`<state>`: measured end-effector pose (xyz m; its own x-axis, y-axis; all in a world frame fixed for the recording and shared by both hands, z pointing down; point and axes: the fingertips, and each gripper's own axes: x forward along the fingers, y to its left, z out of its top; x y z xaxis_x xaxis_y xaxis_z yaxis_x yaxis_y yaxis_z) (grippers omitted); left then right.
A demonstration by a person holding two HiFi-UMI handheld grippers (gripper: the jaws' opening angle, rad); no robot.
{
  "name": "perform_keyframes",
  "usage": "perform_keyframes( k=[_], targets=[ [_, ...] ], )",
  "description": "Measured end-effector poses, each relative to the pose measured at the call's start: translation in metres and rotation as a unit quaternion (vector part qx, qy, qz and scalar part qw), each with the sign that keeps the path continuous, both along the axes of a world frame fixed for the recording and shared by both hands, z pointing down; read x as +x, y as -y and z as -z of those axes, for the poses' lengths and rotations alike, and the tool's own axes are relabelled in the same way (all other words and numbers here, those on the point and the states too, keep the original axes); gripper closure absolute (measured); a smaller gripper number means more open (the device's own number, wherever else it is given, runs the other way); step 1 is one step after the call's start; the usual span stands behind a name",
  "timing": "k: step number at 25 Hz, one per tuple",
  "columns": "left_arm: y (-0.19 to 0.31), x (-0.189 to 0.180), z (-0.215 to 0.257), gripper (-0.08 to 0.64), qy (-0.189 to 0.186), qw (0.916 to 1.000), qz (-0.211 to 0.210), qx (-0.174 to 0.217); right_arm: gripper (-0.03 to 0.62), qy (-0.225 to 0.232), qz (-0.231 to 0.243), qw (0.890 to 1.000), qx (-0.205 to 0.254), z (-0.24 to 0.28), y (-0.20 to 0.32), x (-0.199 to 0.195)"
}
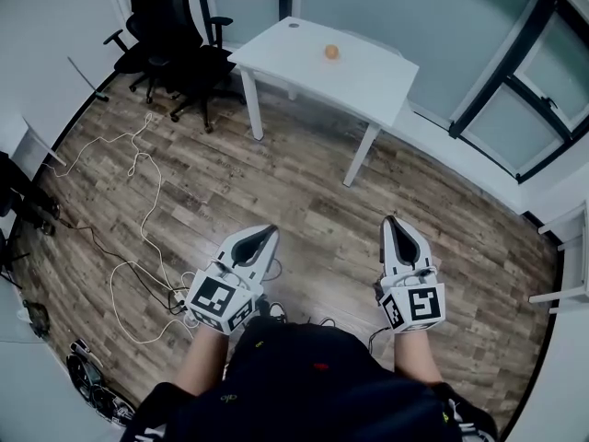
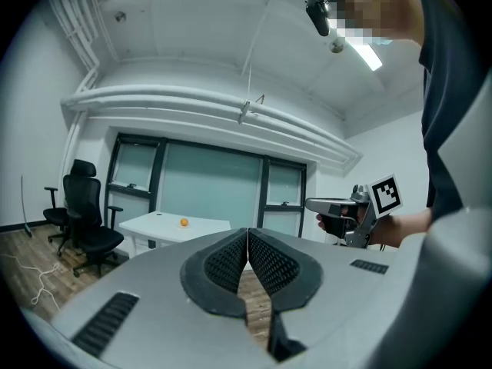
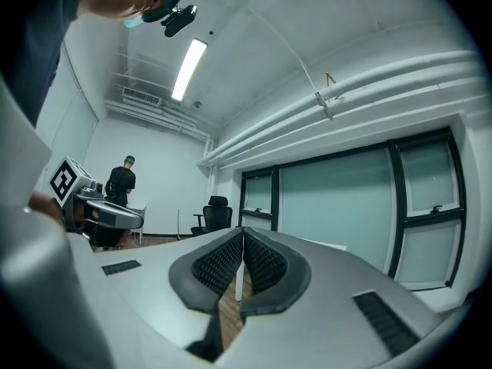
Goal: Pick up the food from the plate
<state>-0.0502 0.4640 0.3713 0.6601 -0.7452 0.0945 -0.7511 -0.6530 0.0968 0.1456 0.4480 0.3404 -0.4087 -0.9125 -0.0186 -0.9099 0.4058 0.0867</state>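
While the food (image 1: 331,52), a small orange item, sits on the white table (image 1: 363,86) across the room, a person (image 1: 304,376) stands well back on the wood floor (image 1: 304,191) with a tool in each hand. Both are held level and point ahead toward the table, seemingly a ready carry for the walk over.

The left tool (image 1: 270,231) has its ribbed pads pressed together with nothing between them, and the right tool (image 1: 392,221) is likewise fully closed and empty, as each tool's own view shows. With the food so far off, neither has anything to grip yet, which would explain the closed jaws.

No plate can be made out under the food at this range; it appears to lie near the table's middle, alone on the top. Black office chairs (image 1: 175,35) stand to the table's left, and loose white cables (image 1: 138,182) trail over the floor on that side, a likely trip hazard on the approach. A second person (image 3: 121,183) stands at the far wall in the right gripper view. The task looks unstarted: closing the gap comes first, then opening a tool.
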Motion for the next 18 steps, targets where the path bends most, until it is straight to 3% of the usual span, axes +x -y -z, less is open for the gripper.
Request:
perform_keyframes(
  k=[13,18],
  targets=[
    [0.024,-0.061,-0.017,0.537,-0.002,0.9991,-0.042,-0.011,0.568,0.003,-0.026,1.0,-0.013,-0.009,0.024,-0.06],
    [0.038,-0.077,-0.021,0.537,-0.006,0.9991,-0.04,-0.015,0.568,0.013,-0.024,1.0,-0.015,-0.006,0.037,-0.074]
  ],
)
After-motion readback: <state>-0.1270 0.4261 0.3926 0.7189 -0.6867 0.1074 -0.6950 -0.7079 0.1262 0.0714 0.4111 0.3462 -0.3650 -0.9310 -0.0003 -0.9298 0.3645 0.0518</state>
